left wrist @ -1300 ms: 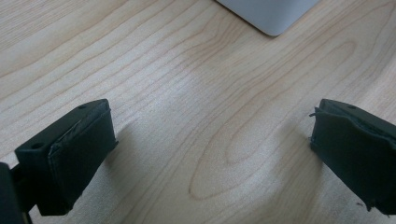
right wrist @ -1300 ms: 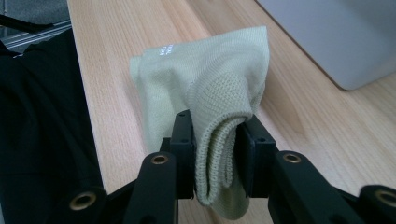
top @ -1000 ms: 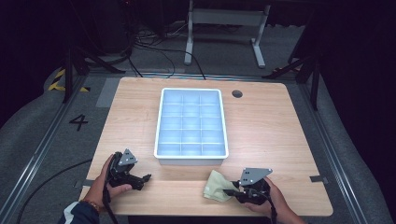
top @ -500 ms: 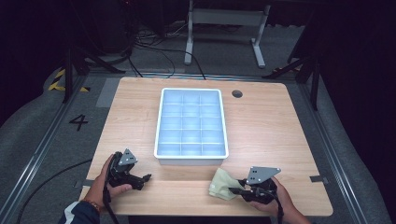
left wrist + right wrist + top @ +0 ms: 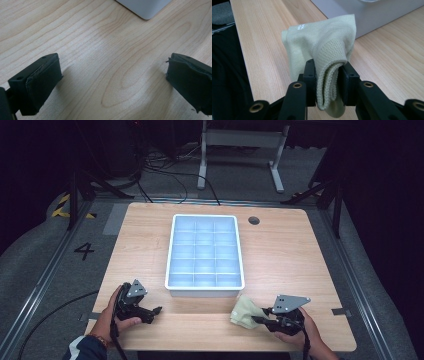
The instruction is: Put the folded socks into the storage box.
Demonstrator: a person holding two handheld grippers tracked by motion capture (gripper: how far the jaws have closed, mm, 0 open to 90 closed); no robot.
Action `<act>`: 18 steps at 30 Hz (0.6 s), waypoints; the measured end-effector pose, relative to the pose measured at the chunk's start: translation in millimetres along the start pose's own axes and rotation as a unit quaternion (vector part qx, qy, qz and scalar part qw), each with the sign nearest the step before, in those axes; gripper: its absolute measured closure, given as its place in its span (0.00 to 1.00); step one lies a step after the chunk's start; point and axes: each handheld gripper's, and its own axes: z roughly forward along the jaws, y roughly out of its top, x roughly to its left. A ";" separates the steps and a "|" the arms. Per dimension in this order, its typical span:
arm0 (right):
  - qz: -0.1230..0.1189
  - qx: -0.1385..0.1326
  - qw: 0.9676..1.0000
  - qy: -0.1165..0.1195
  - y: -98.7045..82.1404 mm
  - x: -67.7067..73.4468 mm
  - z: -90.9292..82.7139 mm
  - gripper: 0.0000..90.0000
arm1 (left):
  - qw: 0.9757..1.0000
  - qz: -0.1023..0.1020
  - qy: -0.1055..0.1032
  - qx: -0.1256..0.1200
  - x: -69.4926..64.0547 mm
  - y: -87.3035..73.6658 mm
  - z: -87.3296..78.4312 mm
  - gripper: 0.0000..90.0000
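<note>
The left tool [image 5: 156, 310] rests on the wooden worktop [image 5: 280, 250], jaws spread wide with nothing between them. The white compartment tray [image 5: 205, 289] sits mid-worktop. Just right of its near corner, the right tool [image 5: 256, 319] clamps a folded pale-green knitted sock [image 5: 324, 47].

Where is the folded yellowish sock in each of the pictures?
High view: the sock lies low and right of middle, at the tips of the right gripper, just below the white tray.
Left gripper view: no sock here, just wood and a corner of the white tray at the top.
Right gripper view: the sock sits in the middle, pinched between the jaws.
Shared landmark: the white tray.
</note>
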 end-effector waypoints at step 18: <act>0.021 -0.030 0.999 -0.038 -1.1 -18.9 -23.8 0.78 | 1.000 0.000 -0.001 -0.001 0.1 -0.1 0.2 0.00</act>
